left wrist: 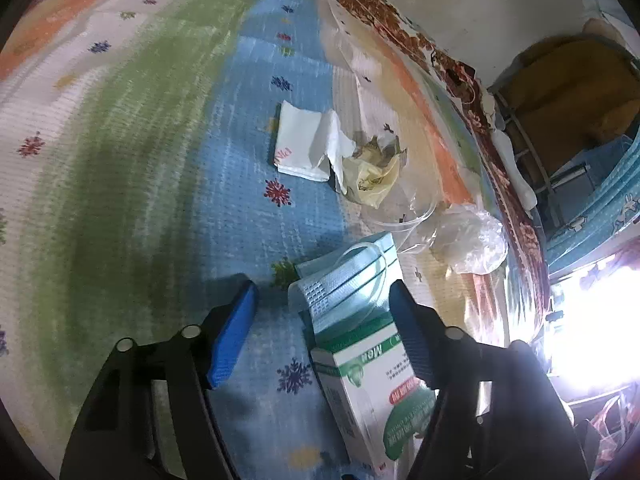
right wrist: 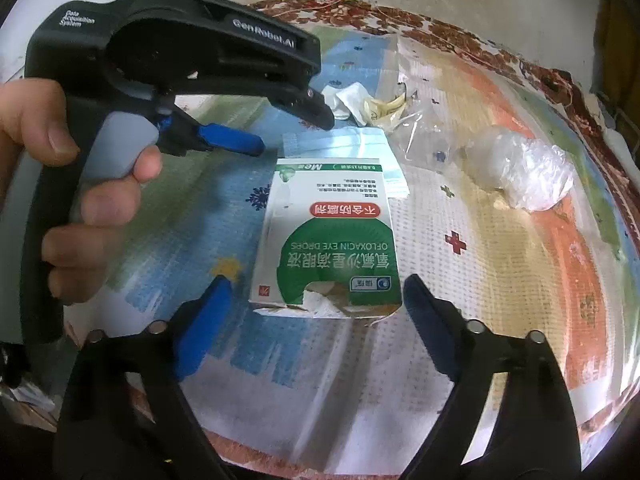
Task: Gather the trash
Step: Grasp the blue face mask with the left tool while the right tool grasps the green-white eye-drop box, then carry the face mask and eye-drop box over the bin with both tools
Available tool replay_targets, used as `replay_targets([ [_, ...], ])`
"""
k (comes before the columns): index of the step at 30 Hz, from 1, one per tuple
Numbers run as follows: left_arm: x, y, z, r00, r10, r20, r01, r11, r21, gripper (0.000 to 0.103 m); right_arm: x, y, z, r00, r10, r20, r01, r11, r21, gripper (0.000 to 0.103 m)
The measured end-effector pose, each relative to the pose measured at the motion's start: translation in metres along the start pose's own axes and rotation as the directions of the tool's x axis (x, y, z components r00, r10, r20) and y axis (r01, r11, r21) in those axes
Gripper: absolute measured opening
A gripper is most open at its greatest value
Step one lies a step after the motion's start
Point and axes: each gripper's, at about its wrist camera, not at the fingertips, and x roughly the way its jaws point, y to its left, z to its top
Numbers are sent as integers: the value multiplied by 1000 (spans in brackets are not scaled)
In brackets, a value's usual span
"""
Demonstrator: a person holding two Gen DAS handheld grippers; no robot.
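Observation:
A green-and-white eye drops box (right wrist: 328,240) lies on the colourful mat, its torn end towards me, between the fingers of my right gripper (right wrist: 316,316), which stands open with gaps on both sides. A blue face mask (right wrist: 340,142) lies under the box's far end. My left gripper (right wrist: 288,132) hovers over the mask, held by a person's hand (right wrist: 80,184). In the left wrist view the mask (left wrist: 344,280) and box (left wrist: 360,376) sit between my left gripper's (left wrist: 324,312) open fingers, close to the right-hand one. Beyond lie a white tissue (left wrist: 304,144) and a yellow wrapper (left wrist: 372,176).
A crumpled clear plastic bag (right wrist: 524,172) and clear film (right wrist: 428,136) lie to the right of the box. The mat (right wrist: 500,264) is edged by a brown floral cloth (right wrist: 480,44) against a pale wall. Furniture (left wrist: 568,112) stands past the mat's right edge.

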Motion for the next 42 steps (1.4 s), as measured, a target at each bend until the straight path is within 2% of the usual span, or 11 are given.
replay_targets([
  [1, 2, -2, 0, 1000, -5, 5, 5, 1000, 9, 65, 0, -2, 0, 1000, -10, 8, 10, 1000, 10, 71],
  [4, 8, -3, 1, 1000, -24, 2, 24, 1000, 11, 61, 6, -3, 1, 1000, -11, -3, 11, 1000, 13, 68],
  [8, 15, -10, -2, 1000, 0, -17, 0, 999, 41, 37, 7, -5, 0, 1000, -13, -8, 13, 1000, 26, 67],
  [12, 17, -15, -3, 998, 50, -24, -49, 997, 54, 22, 6, -8, 0, 1000, -10, -18, 11, 999, 48, 66],
  [13, 15, -17, -2, 999, 49, -20, -48, 997, 52, 13, 5, -8, -1, 1000, -6, -22, 7, 998, 55, 66],
  [16, 3, -28, 0, 998, 60, 19, -61, 996, 72, 7, 1, -12, 2, 999, 21, -38, -18, 997, 75, 66],
  [20, -18, -33, -1, 995, 82, 63, -85, 995, 59, 3, -10, -17, 3, 999, 34, -39, -31, 996, 88, 65],
  [24, -29, -28, -8, 990, 134, 50, -136, 990, 37, 3, -23, -21, 1, 999, 29, -34, -26, 996, 83, 65],
  [36, -90, -50, -25, 989, 78, 124, -84, 996, 40, 2, -64, -37, -2, 1000, 20, 1, -20, 996, 92, 65],
  [39, -100, -58, -33, 987, 97, 128, -104, 993, 52, 2, -78, -39, -3, 1000, 22, 21, -24, 996, 91, 65],
  [42, -113, -67, -41, 974, 159, 161, -169, 984, 52, 2, -93, -41, -4, 999, 18, 42, -22, 997, 81, 65],
])
